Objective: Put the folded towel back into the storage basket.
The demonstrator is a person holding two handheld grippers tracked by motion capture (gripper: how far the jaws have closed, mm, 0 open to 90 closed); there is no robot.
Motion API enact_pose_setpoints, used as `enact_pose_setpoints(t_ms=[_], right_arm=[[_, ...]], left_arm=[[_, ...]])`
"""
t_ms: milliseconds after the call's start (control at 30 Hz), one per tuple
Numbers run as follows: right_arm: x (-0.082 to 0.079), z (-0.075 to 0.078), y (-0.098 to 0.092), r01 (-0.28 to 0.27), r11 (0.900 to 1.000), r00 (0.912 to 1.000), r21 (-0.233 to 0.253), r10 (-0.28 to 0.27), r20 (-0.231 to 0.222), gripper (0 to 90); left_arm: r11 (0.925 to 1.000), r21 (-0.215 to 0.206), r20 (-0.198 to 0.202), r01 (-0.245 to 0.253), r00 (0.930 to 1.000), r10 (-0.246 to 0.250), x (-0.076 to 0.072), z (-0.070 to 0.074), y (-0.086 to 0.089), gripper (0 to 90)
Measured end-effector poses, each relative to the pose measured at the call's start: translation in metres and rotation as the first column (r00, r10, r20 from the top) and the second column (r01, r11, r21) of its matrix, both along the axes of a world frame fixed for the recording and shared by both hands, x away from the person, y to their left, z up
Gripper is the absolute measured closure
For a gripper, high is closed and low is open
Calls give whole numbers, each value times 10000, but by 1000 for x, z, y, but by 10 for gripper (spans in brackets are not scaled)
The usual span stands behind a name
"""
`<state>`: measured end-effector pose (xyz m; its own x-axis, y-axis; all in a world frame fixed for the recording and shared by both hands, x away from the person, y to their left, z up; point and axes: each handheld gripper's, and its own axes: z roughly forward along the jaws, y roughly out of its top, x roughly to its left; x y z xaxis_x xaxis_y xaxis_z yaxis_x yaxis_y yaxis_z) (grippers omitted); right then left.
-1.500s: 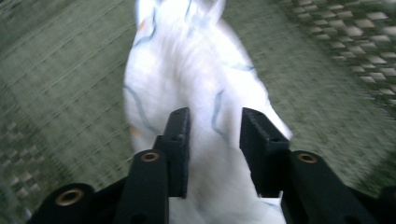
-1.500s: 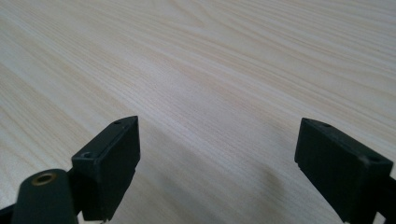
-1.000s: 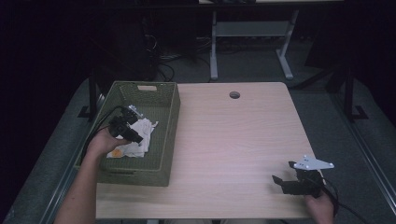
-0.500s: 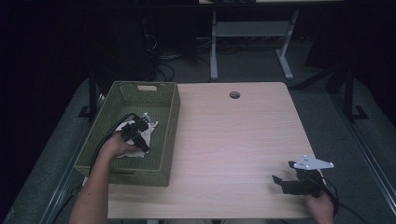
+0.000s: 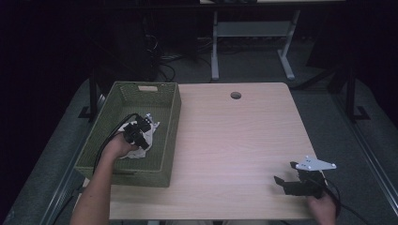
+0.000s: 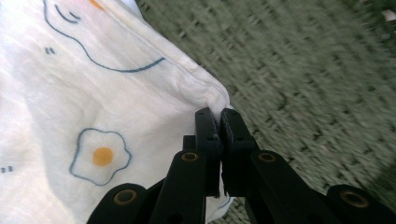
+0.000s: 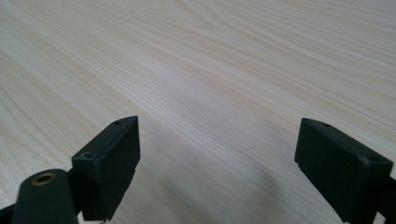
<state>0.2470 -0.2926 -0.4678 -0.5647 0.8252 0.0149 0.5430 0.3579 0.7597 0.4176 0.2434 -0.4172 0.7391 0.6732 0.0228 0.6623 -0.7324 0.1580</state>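
Observation:
A white cloth (image 6: 93, 93) printed with fried eggs lies in the green woven basket (image 5: 155, 93) at the table's left. My left gripper (image 5: 143, 125) is down inside the basket, and its jaws are shut on a folded corner of the cloth (image 5: 150, 133). In the left gripper view the pinch shows at the gripper (image 6: 219, 114), with the basket floor (image 6: 317, 93) behind it. My right gripper (image 5: 281, 180) rests low over the bare wood near the table's front right. Its jaws stand wide apart with nothing between them, as the right gripper view shows at the gripper (image 7: 217, 154).
The light wooden table (image 5: 234, 136) has a round cable hole (image 5: 235, 95) near its far edge. Beyond the table stand a white desk frame (image 5: 253, 33) and loose cables (image 5: 164, 70) on a dark floor.
My left hand has moved right and toward the basket's middle, staying on the cloth. The right gripper has stayed where it was.

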Motion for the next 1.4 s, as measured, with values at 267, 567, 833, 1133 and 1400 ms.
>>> enact_pose_setpoints(t_ms=[267,567,833,1133,1400], right_arm=[[-1,0,-1,-1,10000,10000,11,1,34,137],[-2,2,0,-77,10000,9999,-6,77,79,137],[-1,1,1,-24,10000,10000,-31,25,41,136],[0,0,-2,-22,10000,10000,9,22,15,137],[0,0,-4,-13,10000,10000,72,13,41,137]], left_arm=[[9906,-1155,-260,729,9967,-764,-13,23,-4,883],[9898,-1373,-343,390,9984,-441,-18,27,1,754],[9870,-796,595,-1395,9877,1444,0,25,27,899],[9805,-158,297,-1959,9801,1963,18,0,25,900],[9786,19,200,-2057,9784,2056,20,-2,27,859]])
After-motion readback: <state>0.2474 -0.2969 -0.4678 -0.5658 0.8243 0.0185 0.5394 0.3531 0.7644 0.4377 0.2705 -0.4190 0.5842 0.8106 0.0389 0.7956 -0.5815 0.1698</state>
